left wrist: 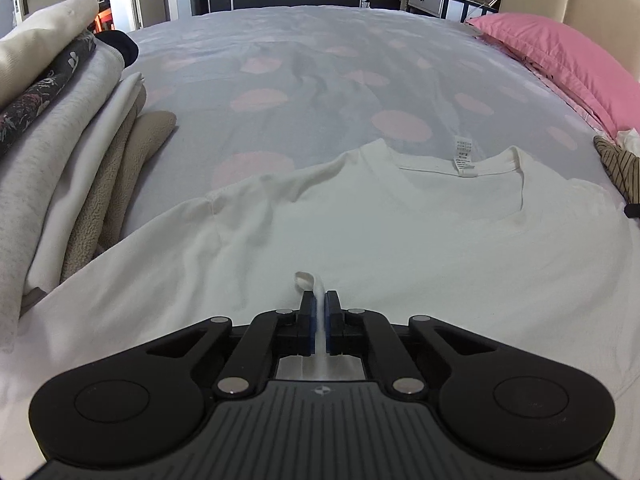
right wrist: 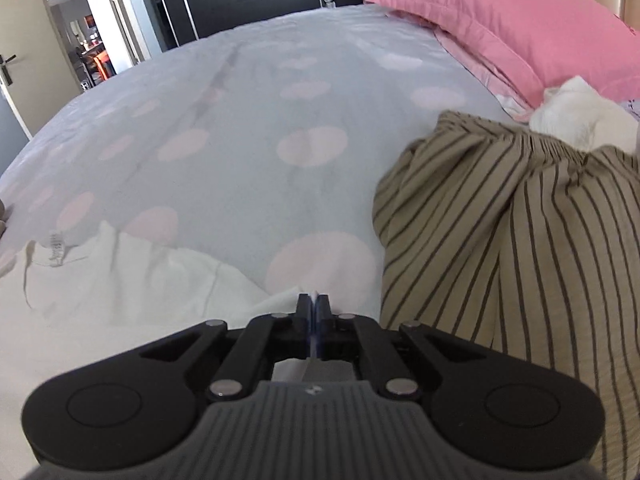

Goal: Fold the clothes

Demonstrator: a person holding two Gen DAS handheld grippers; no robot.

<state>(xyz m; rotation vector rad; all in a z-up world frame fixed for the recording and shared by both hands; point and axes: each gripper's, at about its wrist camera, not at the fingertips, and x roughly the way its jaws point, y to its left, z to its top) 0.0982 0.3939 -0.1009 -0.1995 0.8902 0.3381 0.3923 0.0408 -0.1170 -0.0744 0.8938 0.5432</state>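
A white T-shirt (left wrist: pixel 360 220) lies spread flat on the bed, neck opening and label toward the far side. My left gripper (left wrist: pixel 320 298) is shut on a pinched ridge of the shirt's fabric, and a small loop of cloth sticks up past its tips. In the right wrist view the same white T-shirt (right wrist: pixel 120 280) fills the lower left. My right gripper (right wrist: pixel 313 300) is shut on the shirt's right edge, with a thin sliver of white cloth showing between the pads.
A stack of folded clothes (left wrist: pixel 60 140) sits at the left. A striped beige garment (right wrist: pixel 520 240) is heaped at the right, a white cloth (right wrist: pixel 580 116) behind it. A pink pillow (right wrist: pixel 500 20) lies by the headboard. The dotted bedspread (left wrist: pixel 320 80) stretches beyond.
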